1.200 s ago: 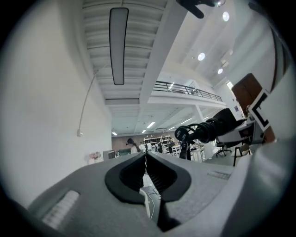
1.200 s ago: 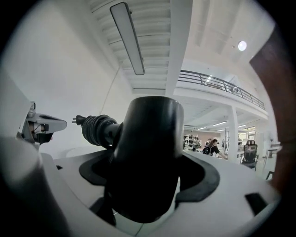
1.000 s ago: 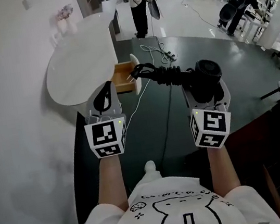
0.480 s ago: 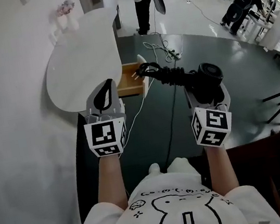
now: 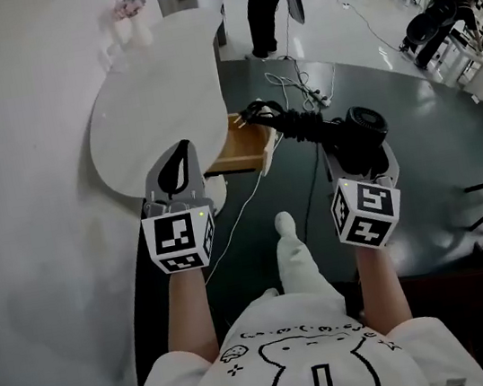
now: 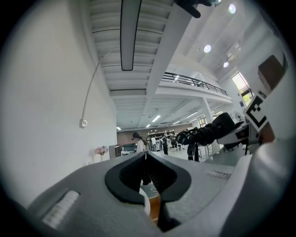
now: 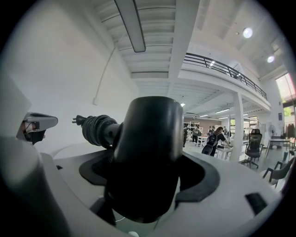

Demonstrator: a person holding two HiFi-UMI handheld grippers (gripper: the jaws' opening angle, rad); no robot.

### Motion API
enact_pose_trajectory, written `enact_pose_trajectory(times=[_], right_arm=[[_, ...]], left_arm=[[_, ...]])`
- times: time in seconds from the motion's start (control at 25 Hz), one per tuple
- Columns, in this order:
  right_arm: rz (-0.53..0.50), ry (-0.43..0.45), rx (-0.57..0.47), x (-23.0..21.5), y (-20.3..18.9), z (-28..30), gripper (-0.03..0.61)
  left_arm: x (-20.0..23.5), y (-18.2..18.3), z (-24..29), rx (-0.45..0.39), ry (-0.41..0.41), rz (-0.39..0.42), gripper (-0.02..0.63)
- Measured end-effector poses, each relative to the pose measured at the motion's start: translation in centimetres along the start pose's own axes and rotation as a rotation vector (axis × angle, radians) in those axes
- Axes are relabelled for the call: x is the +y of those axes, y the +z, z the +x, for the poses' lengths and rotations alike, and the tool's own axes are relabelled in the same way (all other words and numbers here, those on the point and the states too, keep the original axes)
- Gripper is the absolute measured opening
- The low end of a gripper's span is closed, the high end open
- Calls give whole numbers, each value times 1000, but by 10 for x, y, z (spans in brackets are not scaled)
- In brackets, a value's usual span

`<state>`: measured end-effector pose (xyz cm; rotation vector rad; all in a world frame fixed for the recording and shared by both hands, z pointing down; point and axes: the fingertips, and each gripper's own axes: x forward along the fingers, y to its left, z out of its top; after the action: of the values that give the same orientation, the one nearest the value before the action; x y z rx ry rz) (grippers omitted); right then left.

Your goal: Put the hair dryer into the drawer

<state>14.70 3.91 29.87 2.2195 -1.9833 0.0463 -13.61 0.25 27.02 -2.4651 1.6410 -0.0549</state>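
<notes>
R: my right gripper point(image 5: 360, 160) clamps the hair dryer point(image 5: 355, 131) by its barrel, with the cord-wound end aimed at the drawer point(image 5: 241, 142), I judge to feed it in end-first | L: my left gripper point(image 5: 179, 156) has its jaws together and empty, free for the drawer front | dryer in the air just right of the open drawer, not inside

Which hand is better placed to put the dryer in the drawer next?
Right. The right tool grips the dryer, and its coiled cord end points toward the open drawer. The left tool is shut and empty.
</notes>
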Motion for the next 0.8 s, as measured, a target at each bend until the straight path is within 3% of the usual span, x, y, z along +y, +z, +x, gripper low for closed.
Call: enact_pose_trajectory(times=[0.4,0.8], right_arm=[[11,38,59,8,-10,97,407],[39,63,124,-3,-16,220,407]], left_arm=[[27,-18,64,8,43,2,18],[48,-30,178,31,62,-8,18]])
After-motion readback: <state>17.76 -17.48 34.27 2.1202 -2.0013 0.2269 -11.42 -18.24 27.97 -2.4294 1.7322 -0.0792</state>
